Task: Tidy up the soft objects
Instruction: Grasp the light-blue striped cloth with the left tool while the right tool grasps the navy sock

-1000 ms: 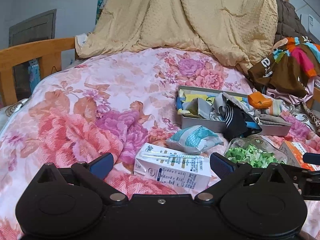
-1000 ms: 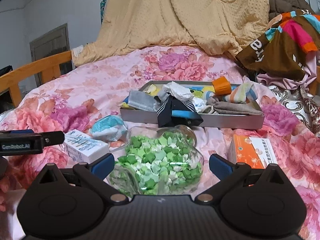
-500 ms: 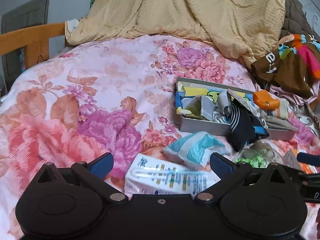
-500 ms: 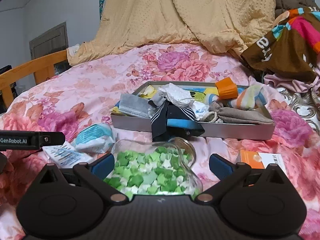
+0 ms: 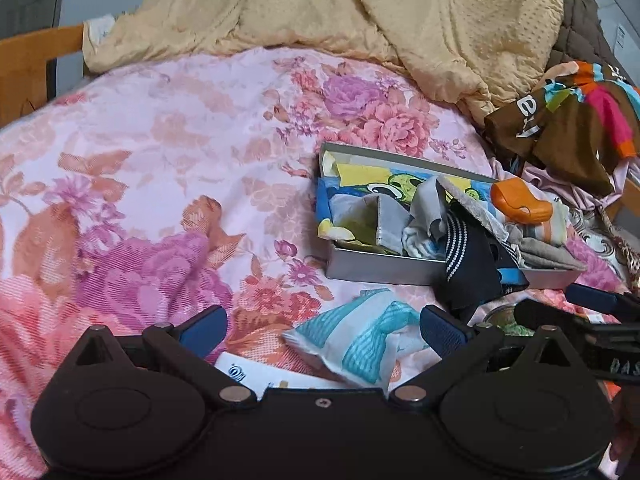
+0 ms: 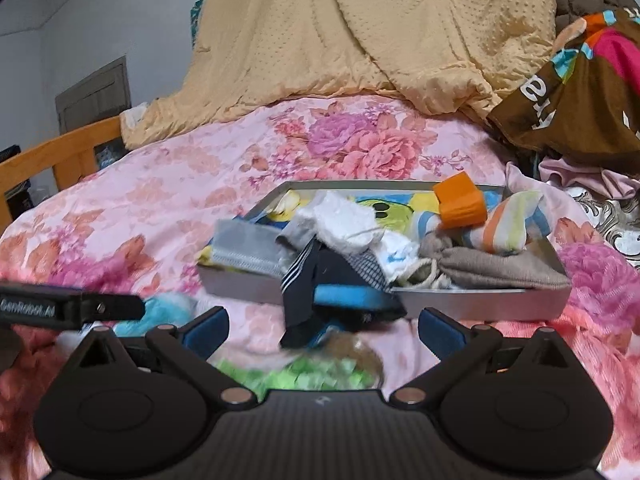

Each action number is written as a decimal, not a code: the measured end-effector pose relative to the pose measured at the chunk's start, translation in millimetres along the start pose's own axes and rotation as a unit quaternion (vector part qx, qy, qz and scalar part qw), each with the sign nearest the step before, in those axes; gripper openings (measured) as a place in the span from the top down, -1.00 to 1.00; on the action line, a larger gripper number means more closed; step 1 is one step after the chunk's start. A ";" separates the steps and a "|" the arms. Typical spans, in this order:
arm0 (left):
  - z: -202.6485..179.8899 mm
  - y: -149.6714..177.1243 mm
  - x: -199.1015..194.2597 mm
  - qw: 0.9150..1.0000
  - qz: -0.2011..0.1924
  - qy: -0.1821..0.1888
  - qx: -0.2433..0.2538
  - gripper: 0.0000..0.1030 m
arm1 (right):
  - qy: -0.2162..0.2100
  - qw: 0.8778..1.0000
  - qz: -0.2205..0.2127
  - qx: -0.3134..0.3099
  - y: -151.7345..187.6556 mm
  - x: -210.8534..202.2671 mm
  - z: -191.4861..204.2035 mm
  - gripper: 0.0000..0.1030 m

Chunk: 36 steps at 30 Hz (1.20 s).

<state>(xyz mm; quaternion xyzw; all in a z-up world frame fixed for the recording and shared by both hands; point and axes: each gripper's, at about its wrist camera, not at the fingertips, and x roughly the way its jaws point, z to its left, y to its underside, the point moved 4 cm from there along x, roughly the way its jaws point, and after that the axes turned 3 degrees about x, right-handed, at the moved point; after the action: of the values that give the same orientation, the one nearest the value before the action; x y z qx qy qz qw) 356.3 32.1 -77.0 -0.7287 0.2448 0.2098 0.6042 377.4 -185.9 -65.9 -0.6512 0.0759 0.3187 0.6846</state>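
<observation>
One floral bedspread (image 5: 168, 168), tan quilt (image 5: 360, 20) heaped behind, wooden bedrail (image 6: 60, 156) alongside.

A shallow grey tray (image 6: 480, 304) sits on the flowered bedspread, heaped with crumpled socks and cloths: white, grey, beige, striped. A dark navy striped sock (image 6: 304, 296) spills over its front wall. Just in front lies a teal-and-white soft packet (image 5: 360, 336), flat and wrinkled.

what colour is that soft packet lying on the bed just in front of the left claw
Teal and white stripes on the soft packet, clearest in the left wrist view.
</observation>
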 end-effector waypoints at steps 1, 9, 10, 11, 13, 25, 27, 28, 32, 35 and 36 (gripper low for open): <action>-0.2 -0.8 2.9 1.000 0.003 0.005 -0.002 -0.98 | -0.002 1.000 0.003 0.005 -2.7 3.9 -2.4 -0.99; -5.9 -5.7 22.8 0.998 0.033 0.043 -0.012 -0.95 | -0.014 0.999 0.030 0.025 -21.0 36.5 -11.4 -0.99; -6.1 -6.4 25.2 0.998 0.036 0.045 -0.016 -0.95 | -0.014 0.999 0.031 0.026 -21.9 39.7 -11.6 -0.99; -6.0 -6.9 27.2 0.998 0.039 0.047 -0.020 -0.92 | -0.012 0.999 0.030 0.023 -22.3 42.0 -11.7 -0.99; -5.8 -7.2 30.7 0.997 0.045 0.051 -0.028 -0.86 | -0.009 0.999 0.031 0.013 -22.7 45.1 -10.2 -0.93; -17.5 -8.9 42.0 0.995 0.078 0.062 0.002 -0.62 | 0.022 0.998 0.045 -0.046 -19.1 54.4 4.8 -0.33; -19.1 -8.8 42.7 0.995 0.080 0.059 0.003 -0.59 | 0.027 0.997 0.044 -0.051 -18.2 54.5 5.5 -0.21; -19.2 -8.5 42.7 0.995 0.080 0.059 0.002 -0.58 | 0.029 0.997 0.044 -0.054 -17.7 54.5 6.3 -0.14; -20.7 -5.8 43.3 0.995 0.081 0.063 0.004 -0.50 | 0.035 0.997 0.038 -0.064 -15.7 53.2 9.4 0.20; -18.9 -4.8 41.6 0.995 0.080 0.066 0.000 -0.43 | 0.034 0.997 0.033 -0.065 -15.4 52.2 9.4 0.41; -18.1 -4.2 40.8 0.995 0.080 0.066 -0.002 -0.38 | 0.034 0.997 0.032 -0.064 -15.2 51.8 9.0 0.46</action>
<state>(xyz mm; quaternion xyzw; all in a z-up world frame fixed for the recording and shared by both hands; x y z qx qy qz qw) 391.4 10.8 -94.9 -0.7203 0.3415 0.2091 0.5665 423.5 -159.2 -78.7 -0.7012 0.0994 0.3228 0.6279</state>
